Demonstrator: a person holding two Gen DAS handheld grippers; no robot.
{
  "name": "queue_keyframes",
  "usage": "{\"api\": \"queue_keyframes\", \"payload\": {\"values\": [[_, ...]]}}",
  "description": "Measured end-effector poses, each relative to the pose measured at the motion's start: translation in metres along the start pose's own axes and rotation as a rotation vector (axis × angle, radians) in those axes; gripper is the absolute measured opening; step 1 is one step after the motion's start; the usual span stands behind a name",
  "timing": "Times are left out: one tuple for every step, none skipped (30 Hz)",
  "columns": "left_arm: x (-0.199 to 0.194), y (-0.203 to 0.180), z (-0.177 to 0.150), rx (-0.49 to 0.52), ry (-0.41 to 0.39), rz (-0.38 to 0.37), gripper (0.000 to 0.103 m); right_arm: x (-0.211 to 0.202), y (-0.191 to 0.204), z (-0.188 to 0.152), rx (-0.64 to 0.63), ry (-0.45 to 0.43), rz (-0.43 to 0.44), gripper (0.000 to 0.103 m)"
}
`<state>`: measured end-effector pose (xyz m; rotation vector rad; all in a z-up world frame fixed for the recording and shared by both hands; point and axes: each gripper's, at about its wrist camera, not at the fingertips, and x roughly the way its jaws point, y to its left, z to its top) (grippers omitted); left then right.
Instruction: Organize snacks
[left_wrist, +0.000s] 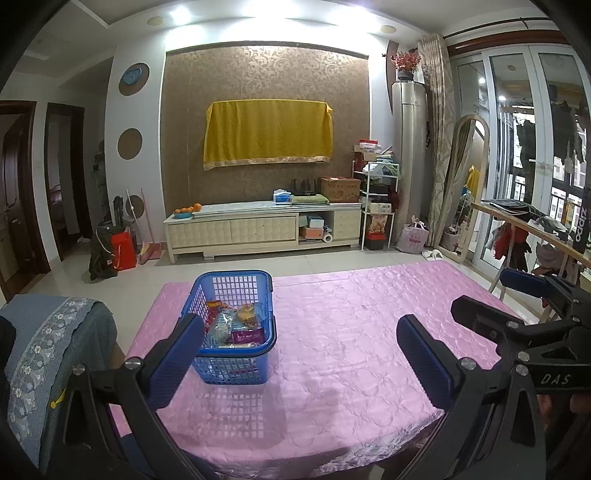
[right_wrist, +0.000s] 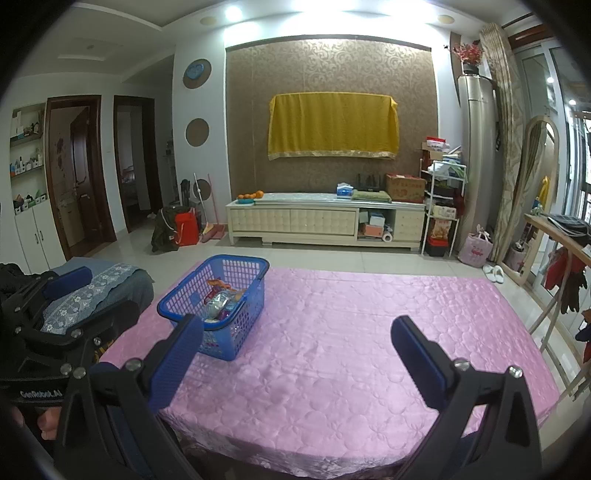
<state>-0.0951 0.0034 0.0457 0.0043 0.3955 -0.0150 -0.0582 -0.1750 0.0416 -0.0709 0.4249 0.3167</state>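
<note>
A blue plastic basket (left_wrist: 236, 363) (right_wrist: 173, 301) stands on the left part of a pink-covered table (left_wrist: 351, 332) (right_wrist: 351, 332). Several wrapped snacks (left_wrist: 236, 323) (right_wrist: 221, 299) lie inside it. My left gripper (left_wrist: 301, 334) hovers over the near table edge, open and empty, its left finger in front of the basket's near corner. My right gripper (right_wrist: 295, 338) is also open and empty, to the right of the basket. Each gripper shows at the edge of the other's view: the right gripper (left_wrist: 495, 291) and the left gripper (right_wrist: 92, 291).
A chair with a blue-grey embroidered cover (left_wrist: 48, 332) (right_wrist: 96, 284) stands at the table's left. A wooden rack with clothes (left_wrist: 524, 229) (right_wrist: 554, 258) is at the right. A cream TV cabinet (left_wrist: 262, 225) lies across the tiled floor.
</note>
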Motion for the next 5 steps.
{"api": "queue_keyframes", "payload": {"values": [[0.0001,-0.0003,-0.0002,0.002,0.000,0.001,0.103,-0.0002,-0.0002,0.0003,0.001,0.000,-0.001,0.103],[0.0000,-0.0004,-0.0005,0.003,0.000,0.001,0.103,-0.0006,-0.0007,0.0003,0.001,0.000,-0.001,0.103],[-0.0001,-0.0010,-0.0006,0.006,0.000,-0.001,0.103,-0.0007,-0.0008,0.0006,0.002,0.001,-0.002,0.103],[0.0005,-0.0009,-0.0003,0.007,0.001,-0.003,0.103,-0.0010,-0.0009,0.0005,0.002,0.002,-0.002,0.103],[0.0010,-0.0009,-0.0004,0.007,0.002,-0.004,0.103,-0.0010,-0.0007,0.0010,0.003,0.002,-0.003,0.103]]}}
